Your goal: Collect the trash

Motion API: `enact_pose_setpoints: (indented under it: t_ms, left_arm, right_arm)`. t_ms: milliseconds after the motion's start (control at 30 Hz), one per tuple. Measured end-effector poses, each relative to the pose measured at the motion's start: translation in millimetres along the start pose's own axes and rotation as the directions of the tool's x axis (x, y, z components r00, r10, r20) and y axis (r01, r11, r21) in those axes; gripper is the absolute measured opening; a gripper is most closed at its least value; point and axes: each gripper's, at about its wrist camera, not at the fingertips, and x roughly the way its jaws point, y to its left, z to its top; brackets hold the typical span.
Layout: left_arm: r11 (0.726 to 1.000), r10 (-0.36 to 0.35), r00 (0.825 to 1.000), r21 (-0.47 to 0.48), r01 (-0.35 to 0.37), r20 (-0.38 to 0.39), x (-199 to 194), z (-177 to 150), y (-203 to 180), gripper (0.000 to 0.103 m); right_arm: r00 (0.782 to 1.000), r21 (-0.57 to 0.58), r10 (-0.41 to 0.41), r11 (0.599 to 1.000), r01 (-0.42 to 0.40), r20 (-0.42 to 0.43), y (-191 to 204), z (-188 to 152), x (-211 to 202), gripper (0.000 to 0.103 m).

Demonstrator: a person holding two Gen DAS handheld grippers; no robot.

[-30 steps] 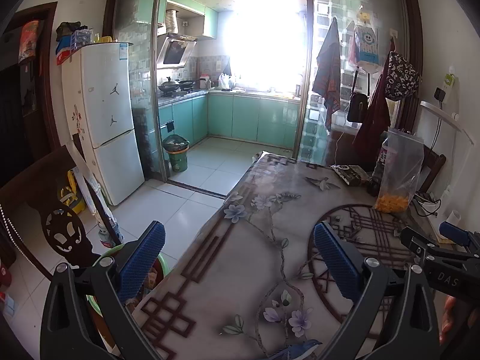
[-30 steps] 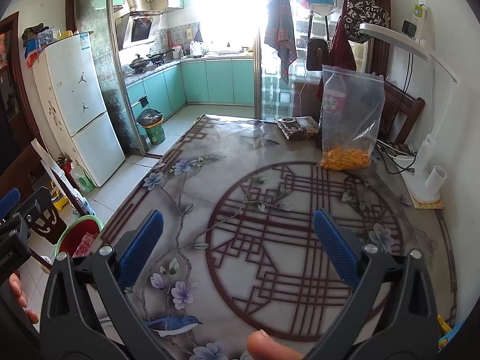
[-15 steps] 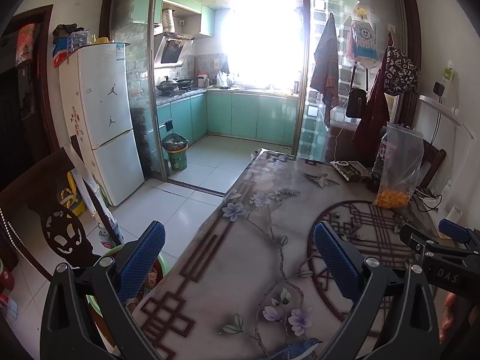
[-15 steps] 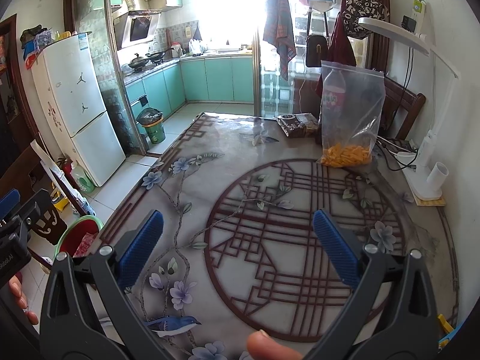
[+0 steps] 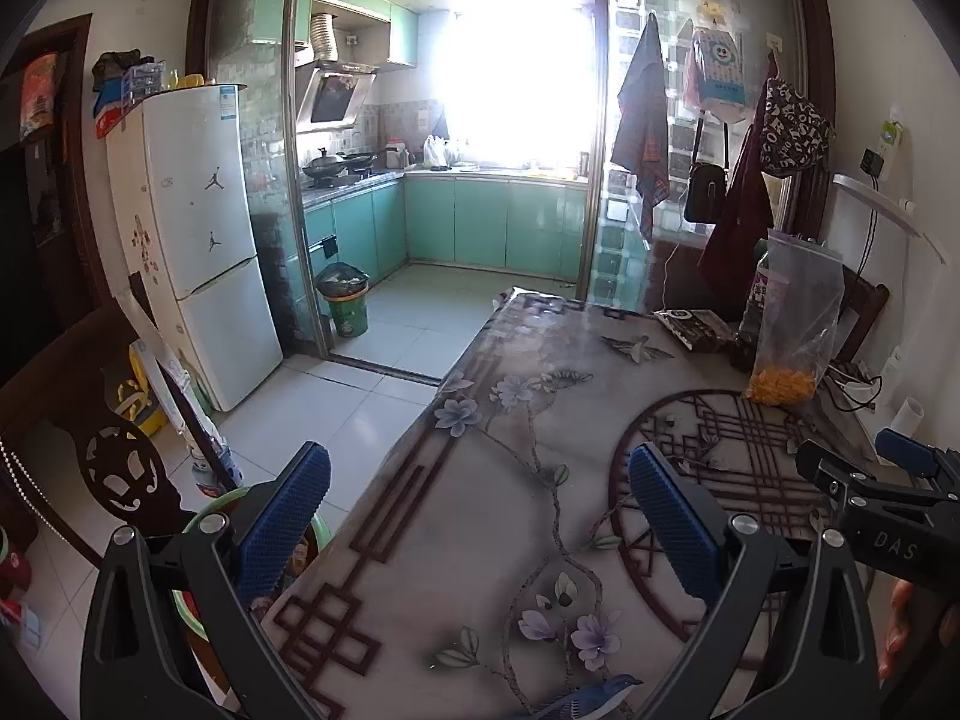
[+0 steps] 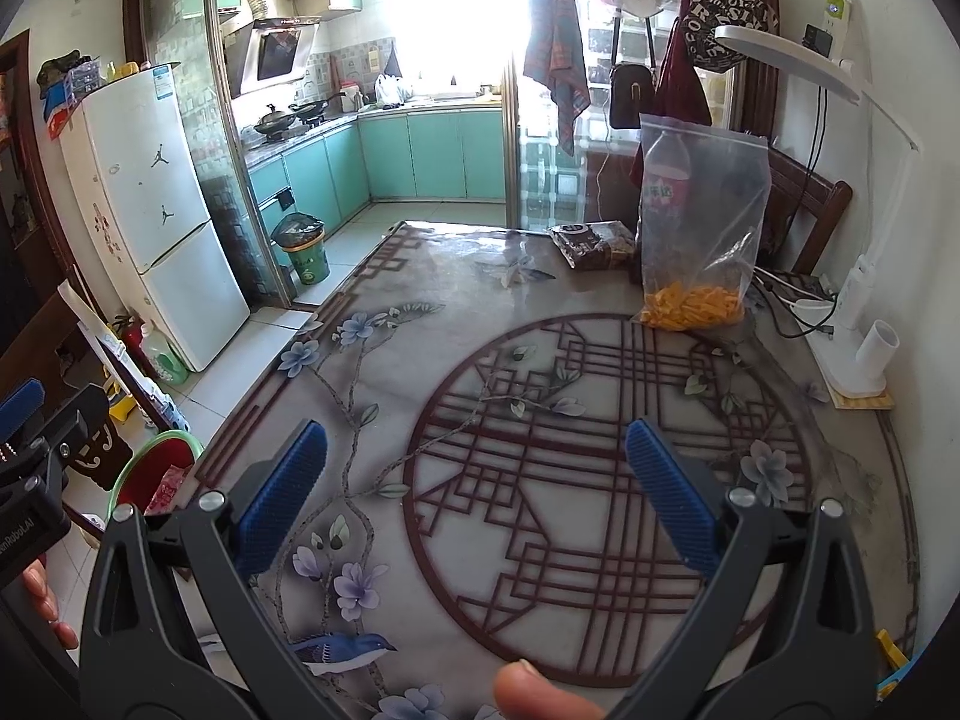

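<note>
The left gripper hovered over the left edge of the table, jaws released and empty, blue pads spread wide at the lower part of the frame. The right gripper hovered above the circular lattice pattern at the centre of the table, jaws likewise released with nothing between them.

A green-rimmed basin stood on the floor beside the table, at the lower left of the right wrist view; a pink wrapper lay inside it. A second, green trash bin stood at the kitchen doorway, left of centre.

At the upper right of the table stood a clear plastic bag with orange pieces at its bottom, and a dark packet lay just beside it.
</note>
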Motion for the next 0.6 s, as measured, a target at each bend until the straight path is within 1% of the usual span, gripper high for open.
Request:
enact_pose_setpoints:
  t_ms: [233, 333, 400, 467, 567, 600]
  left_arm:
    - [1.0, -0.01, 1.0, 0.015, 0.011, -0.024, 10, -2, -7, 0.095]
    - [0.999, -0.037, 0.999, 0.027, 0.038, -0.039, 20, -7, -13, 0.095]
    - [0.998, -0.051, 0.996, 0.044, 0.055, -0.076, 35, -14, -19, 0.095]
    - [0.995, -0.052, 0.99, 0.075, 0.062, -0.131, 61, -28, -25, 0.095]
    - [0.986, -0.045, 0.969, 0.145, 0.082, -0.243, 110, -57, -37, 0.095]
    - [0.983, -0.044, 0.957, 0.16, 0.093, -0.287, 128, -69, -41, 0.095]
  right_arm:
    - [1.0, 0.004, -0.007, 1.0, 0.007, -0.019, -4, -1, 8, 0.098]
    - [0.999, 0.007, -0.012, 1.0, 0.012, -0.036, -7, -2, 14, 0.098]
    - [0.998, 0.009, -0.022, 1.0, 0.022, -0.057, -12, -7, 22, 0.098]
    - [0.996, 0.018, -0.031, 0.999, 0.033, -0.082, -20, -14, 33, 0.098]
    - [0.985, 0.024, -0.103, 0.994, 0.107, -0.14, -43, -36, 57, 0.098]
    - [0.978, 0.02, -0.139, 0.989, 0.144, -0.158, -53, -45, 65, 0.098]
